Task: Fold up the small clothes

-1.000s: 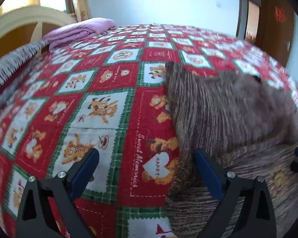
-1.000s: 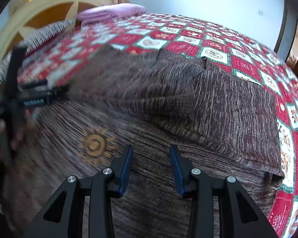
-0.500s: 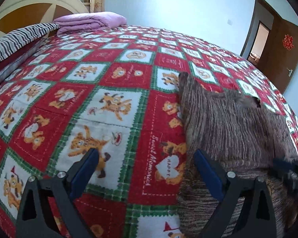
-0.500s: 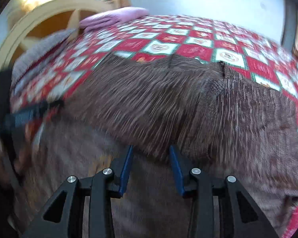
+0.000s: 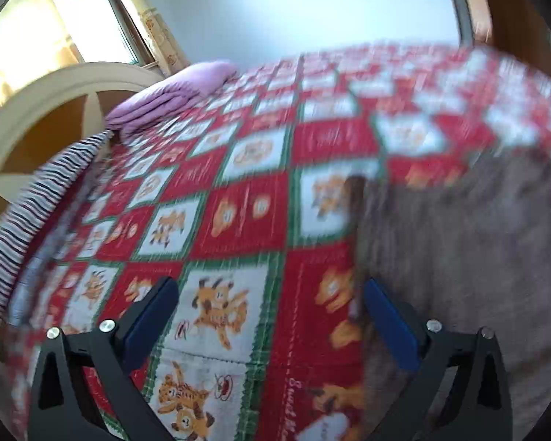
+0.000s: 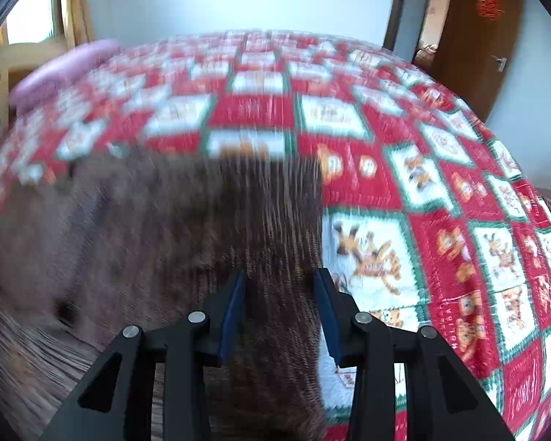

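Garment: brown knit top [image 6: 187,242] lying on the bed quilt [image 5: 246,220], red/green/white cartoon squares. In my L cam it fills the right side, its left edge running down past the inner finger. In my R cam it covers left + centre, right edge running straight down between the fingers.
L gripper [image 5: 268,316]: jaws wide apart, nothing between them but quilt; right finger just beside or over the garment's edge, can't tell if touching.
R gripper [image 6: 279,308]: jaws part-way apart, hovering over the garment's right edge. Cloth shows between the fingers but I can't see the pads pressing on it, so I read it as not clamped.
Blur: both views smeared, fine detail unreadable.
Handling (my guess): soft, floppy, light; knit looks thickish + fuzzy, so good friction, prob won't slip. Will sag + drag if lifted from one point; stretches if yanked.
Where to grab: the two side edges, each gripper on its own side near a corner/hem, pinching both layers so the fold stays square.
Risk: snagging the quilt along w/ the knit.
Other: purple folded blanket [image 5: 172,92] + striped cloth [image 5: 36,198] far left by the headboard, well apart.
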`<state>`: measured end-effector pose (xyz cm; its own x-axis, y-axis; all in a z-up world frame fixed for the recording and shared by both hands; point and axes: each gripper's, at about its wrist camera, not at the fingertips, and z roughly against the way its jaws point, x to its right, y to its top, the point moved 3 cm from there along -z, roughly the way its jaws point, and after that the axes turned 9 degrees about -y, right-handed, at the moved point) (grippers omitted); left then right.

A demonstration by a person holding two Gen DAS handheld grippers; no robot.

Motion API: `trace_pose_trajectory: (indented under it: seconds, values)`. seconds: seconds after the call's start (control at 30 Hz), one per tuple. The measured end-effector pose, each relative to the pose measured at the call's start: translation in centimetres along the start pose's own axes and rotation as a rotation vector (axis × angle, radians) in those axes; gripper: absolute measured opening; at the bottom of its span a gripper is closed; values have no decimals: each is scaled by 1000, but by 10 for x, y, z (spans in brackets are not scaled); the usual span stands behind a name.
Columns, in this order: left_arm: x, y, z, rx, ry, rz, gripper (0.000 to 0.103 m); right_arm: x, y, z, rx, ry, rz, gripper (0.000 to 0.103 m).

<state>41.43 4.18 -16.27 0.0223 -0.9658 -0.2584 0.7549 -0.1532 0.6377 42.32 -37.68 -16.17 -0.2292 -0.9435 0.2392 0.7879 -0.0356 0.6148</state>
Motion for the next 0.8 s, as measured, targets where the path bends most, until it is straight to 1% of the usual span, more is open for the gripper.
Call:
trace_pose_trajectory:
  seconds: [0.03, 0.07, 0.1, 0.17, 0.3, 0.43, 0.53, 0.6, 0.63, 0.73, 0.8]
  values:
    - [-2, -6, -4, -17, 31, 3, 103, 9, -2, -3, -5, -17, -26, 41]
    - [-10, -9, -2, -20, 56, 30, 103, 19, -5, -6, -12, -9, -61, 49]
    - [-16, -13, -3, -40, 65, 42, 103, 30, -9, -9, -16, 7, -100, 52]
    - [-27, -24, -3, -49, 38, 89, 103, 36, -12, -10, -3, 18, -109, 52]
    - [-32, -31, -1, -55, 57, 101, 103, 49, -15, -6, 7, 11, -159, 52]
    - [-36, -36, 5, -46, 55, 121, 103, 43, -18, -3, 15, 18, -140, 53]
    - [-41, -27, 13, -42, -3, 139, 103, 45, -18, 15, 63, 51, -155, 54]
    - [-46, -17, 22, -10, -24, 145, 103, 38, -20, 28, 88, 89, -140, 56]
    - [-45, -11, 25, 11, -37, 138, 103, 32, -22, 30, 82, 104, -119, 57]
    - [-31, 3, 26, 30, -46, 100, 103, 17, -32, 24, 42, 105, -51, 58]
    - [-12, 12, 18, 26, -35, 47, 103, 21, -36, 20, 41, 99, -50, 59]
